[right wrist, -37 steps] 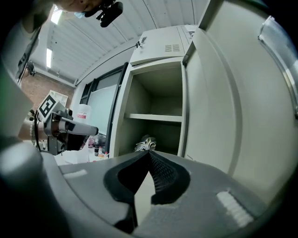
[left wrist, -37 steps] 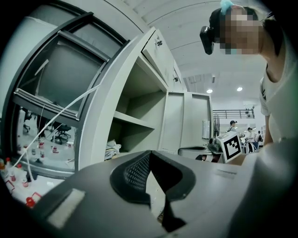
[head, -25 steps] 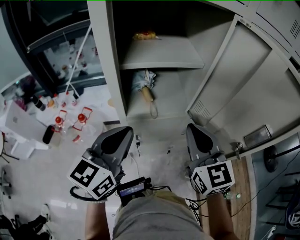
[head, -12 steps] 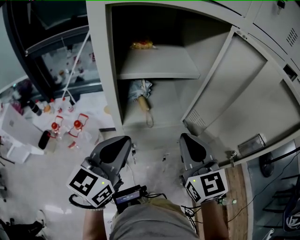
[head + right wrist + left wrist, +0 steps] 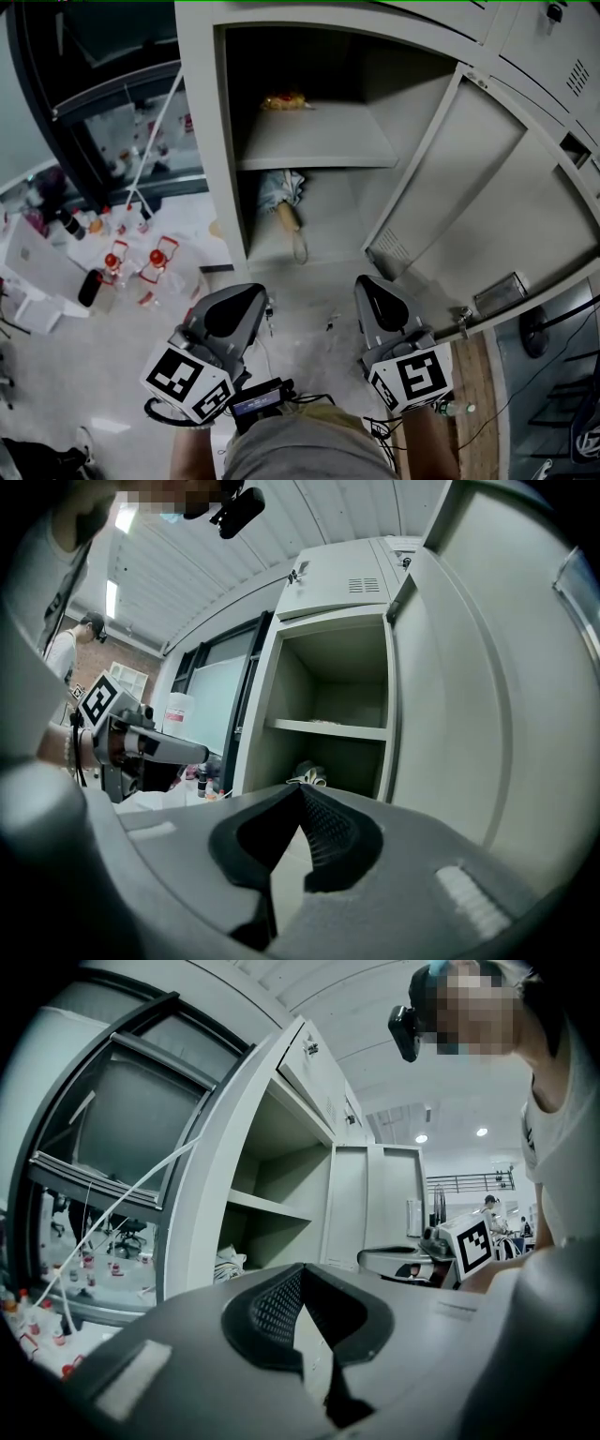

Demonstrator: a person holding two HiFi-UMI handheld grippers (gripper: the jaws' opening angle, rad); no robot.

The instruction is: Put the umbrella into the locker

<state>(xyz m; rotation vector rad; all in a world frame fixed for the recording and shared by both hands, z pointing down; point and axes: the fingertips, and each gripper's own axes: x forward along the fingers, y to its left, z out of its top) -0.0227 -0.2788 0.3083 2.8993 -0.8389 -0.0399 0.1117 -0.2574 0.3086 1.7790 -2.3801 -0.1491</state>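
Note:
A folded pale umbrella [image 5: 284, 195] with a wooden handle lies on the lower shelf of the open grey locker [image 5: 309, 141]; it also shows as a pale bundle [image 5: 228, 1262] in the left gripper view and as a small bundle [image 5: 307, 774] in the right gripper view. My left gripper [image 5: 246, 298] is shut and empty, in front of the locker at its left. My right gripper [image 5: 366, 289] is shut and empty too, level with the left one, just right of the opening. Neither touches the umbrella.
The locker door [image 5: 469, 197] stands swung open to the right of my right gripper. A small yellow object [image 5: 286, 101] sits on the upper shelf. Bottles and red-topped items [image 5: 136, 262] lie on the floor at the left. A glass cabinet [image 5: 112, 103] stands left of the locker.
The view has shifted slightly; both grippers sit a little lower in the picture than a second ago. The umbrella lies in the same spot on the lower shelf.

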